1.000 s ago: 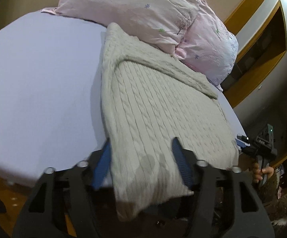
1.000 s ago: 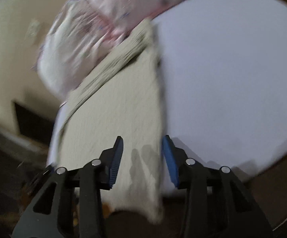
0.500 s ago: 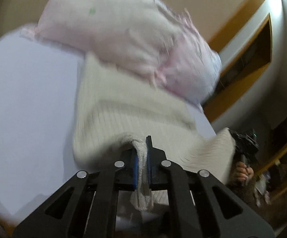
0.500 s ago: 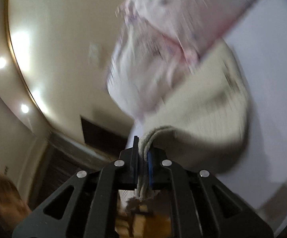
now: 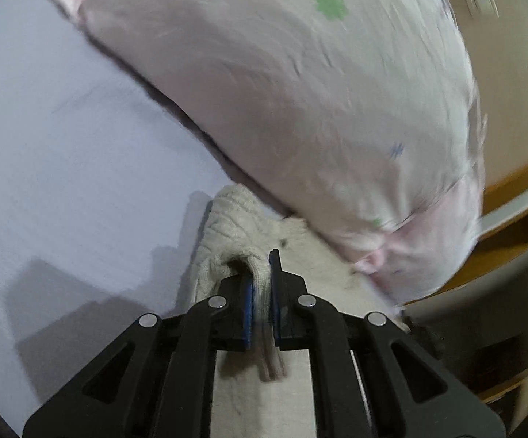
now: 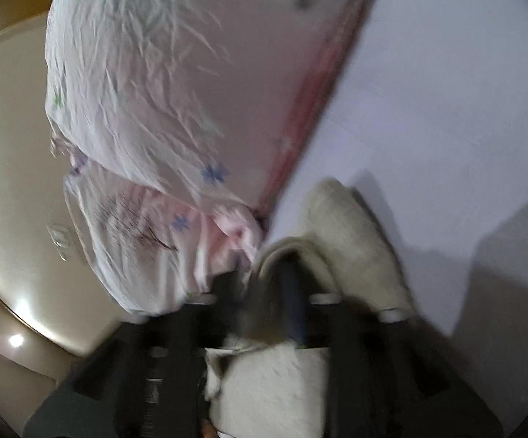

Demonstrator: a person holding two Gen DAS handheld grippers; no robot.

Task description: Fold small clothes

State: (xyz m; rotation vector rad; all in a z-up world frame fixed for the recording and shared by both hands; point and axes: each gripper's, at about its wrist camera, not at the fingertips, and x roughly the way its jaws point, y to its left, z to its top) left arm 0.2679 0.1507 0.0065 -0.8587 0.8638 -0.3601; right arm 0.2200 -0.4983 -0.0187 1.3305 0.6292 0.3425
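A cream cable-knit sweater [image 5: 224, 219] lies on a pale lilac bed sheet [image 5: 63, 168]. My left gripper [image 5: 262, 270] is shut on the sweater's hem, carried up close to the pink pillow; folded knit bunches ahead of the fingers. In the right wrist view the sweater [image 6: 351, 241] also shows, blurred. My right gripper [image 6: 275, 273] is shut on its edge, and knit wraps over the fingers. The lower part of the sweater [image 6: 275, 390] hangs below the right gripper.
A large pink pillow with small flower prints [image 5: 318, 102] lies just ahead of both grippers; it also shows in the right wrist view [image 6: 176, 102]. A second pink pillow [image 6: 136, 233] sits beside it. Beige wall [image 6: 4, 146] and wooden trim [image 5: 512, 197] stand beyond the bed.
Both grippers were open at the sweater's near hem, then shut on it. They have carried the hem forward over the sweater to the pillows.
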